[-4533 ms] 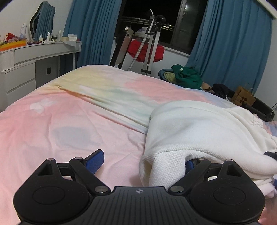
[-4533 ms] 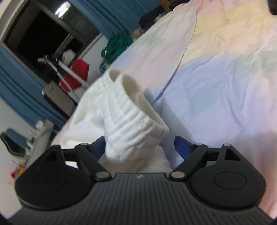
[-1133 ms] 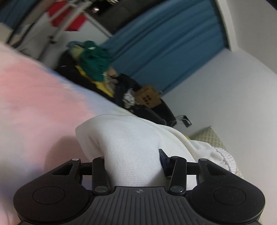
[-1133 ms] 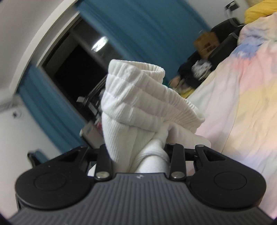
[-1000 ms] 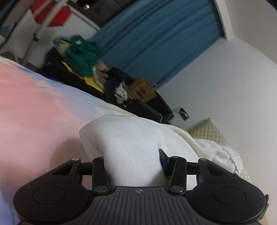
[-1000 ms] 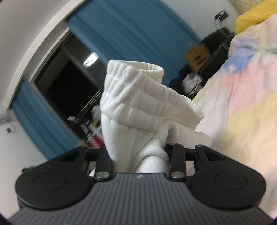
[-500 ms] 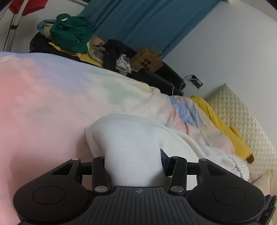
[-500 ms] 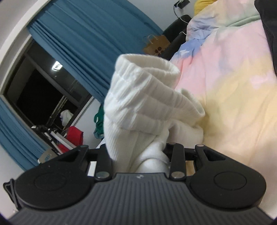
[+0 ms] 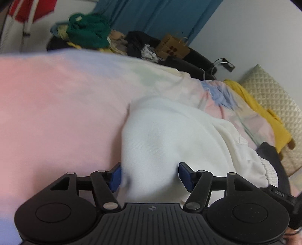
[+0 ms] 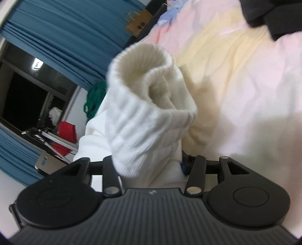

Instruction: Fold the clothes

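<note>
A white sweatshirt point(image 9: 169, 135) lies bunched on the pastel bed sheet point(image 9: 56, 113). A fold of it runs between the blue pads point(image 9: 186, 176) of my left gripper point(image 9: 151, 175), whose jaws are opening; the pads stand spread at the fold's sides and no longer squeeze it. In the right wrist view, the sweatshirt's ribbed cuff point(image 10: 147, 113) stands up rolled between the fingers of my right gripper point(image 10: 151, 165). Its jaws are starting to open, but the cloth still fills the gap and stays pinched. This gripper hangs low over the sheet point(image 10: 245, 94).
A quilted cream pillow point(image 9: 273, 90) and a yellow cloth point(image 9: 264, 116) lie at the bed's right end. A dark garment point(image 10: 264, 17) lies on the sheet ahead of the right gripper. Beyond the bed are a clothes pile point(image 9: 88, 32), a paper bag point(image 9: 173, 49) and blue curtains.
Both grippers came down from the air toward the bed with the sweatshirt. The left gripper's jaws spread apart off the fold; the right one's fingers look the same around the cuff.
</note>
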Demonstrator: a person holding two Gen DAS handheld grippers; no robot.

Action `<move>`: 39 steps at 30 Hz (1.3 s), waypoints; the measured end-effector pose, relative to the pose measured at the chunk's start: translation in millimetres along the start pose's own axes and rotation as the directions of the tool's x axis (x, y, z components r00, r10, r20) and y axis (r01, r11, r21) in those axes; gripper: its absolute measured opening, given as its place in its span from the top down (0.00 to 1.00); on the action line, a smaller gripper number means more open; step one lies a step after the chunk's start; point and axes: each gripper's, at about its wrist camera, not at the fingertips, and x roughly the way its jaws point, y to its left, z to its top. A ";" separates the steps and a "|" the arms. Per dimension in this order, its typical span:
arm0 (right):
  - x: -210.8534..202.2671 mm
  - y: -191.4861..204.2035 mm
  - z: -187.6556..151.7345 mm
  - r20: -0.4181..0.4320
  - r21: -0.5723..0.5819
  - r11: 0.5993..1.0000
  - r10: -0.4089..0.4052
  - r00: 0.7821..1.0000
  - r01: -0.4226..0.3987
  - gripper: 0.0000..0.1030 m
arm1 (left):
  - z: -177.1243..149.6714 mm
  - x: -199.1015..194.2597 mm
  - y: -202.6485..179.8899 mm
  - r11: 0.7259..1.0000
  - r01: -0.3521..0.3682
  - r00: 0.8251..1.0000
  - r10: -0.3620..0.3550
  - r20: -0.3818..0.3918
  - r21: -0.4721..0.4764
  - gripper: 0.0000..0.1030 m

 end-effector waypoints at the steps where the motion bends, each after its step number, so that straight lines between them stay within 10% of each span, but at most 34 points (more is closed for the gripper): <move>1: -13.5 8.9 -1.7 0.015 -0.038 0.999 -0.034 0.999 0.034 0.52 | 3.0 -13.6 -4.9 1.000 -0.009 1.000 0.009 0.012 0.013 0.29; 11: -162.9 113.7 -35.4 0.225 -0.401 0.906 -0.048 0.973 0.137 0.52 | 11.2 -174.7 -95.8 0.961 -0.170 0.961 0.112 0.253 0.219 0.00; 15: -210.3 145.1 -56.7 0.280 -0.493 0.862 0.032 0.959 0.115 0.17 | -11.4 -233.8 -127.3 0.943 -0.210 0.942 0.124 0.311 0.259 0.00; 21: -240.0 172.0 -79.2 0.299 -0.576 0.812 0.105 0.949 0.092 0.16 | -63.3 -301.1 -144.1 0.933 -0.244 0.919 0.137 0.370 0.263 0.00; 39: -209.6 160.4 -134.3 0.333 -0.641 0.743 0.039 0.942 0.195 0.16 | -129.6 -289.5 -137.7 0.917 -0.289 0.904 0.166 0.395 0.275 0.00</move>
